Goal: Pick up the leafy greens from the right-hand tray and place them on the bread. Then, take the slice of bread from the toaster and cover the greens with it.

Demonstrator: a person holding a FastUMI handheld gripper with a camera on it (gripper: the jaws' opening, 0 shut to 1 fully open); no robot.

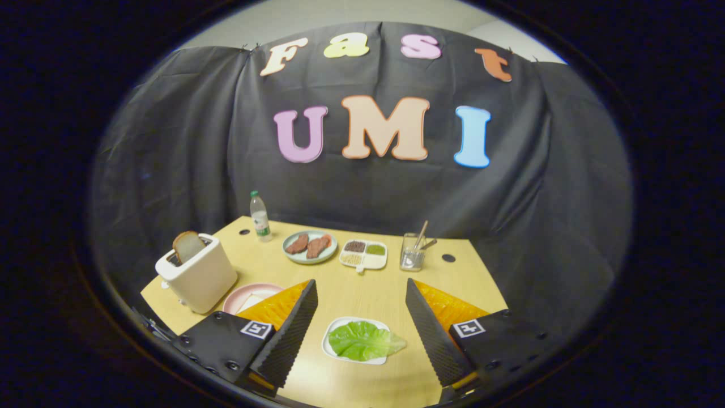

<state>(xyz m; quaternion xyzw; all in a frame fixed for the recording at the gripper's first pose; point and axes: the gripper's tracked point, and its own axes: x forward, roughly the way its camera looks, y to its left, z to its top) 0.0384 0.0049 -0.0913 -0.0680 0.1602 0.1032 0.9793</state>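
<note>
A: Gripper (pixel 361 294) spread wide, nothing held, hovering over the wooden counter (pixel 362 283). Leafy greens (pixel 365 340) lying on a small white tray (pixel 334 326) right between the fingers, touching neither.

B: Toaster (pixel 198 277) off to the left of the left finger, with a slice of bread (pixel 188 245) poking up out of the slot. Pink plate (pixel 243 294) just beside the toaster, partly hidden behind the left finger; looks like something pale on it, can't tell what.

A: Further back, beyond the fingers: round plate with meat slices (pixel 310 246), white divided dish (pixel 363 254) with little heaps in its compartments, clear glass (pixel 412 252) with sticks leaning in it. Water bottle (pixel 260 216) upright near the far edge, behind the toaster.
</note>
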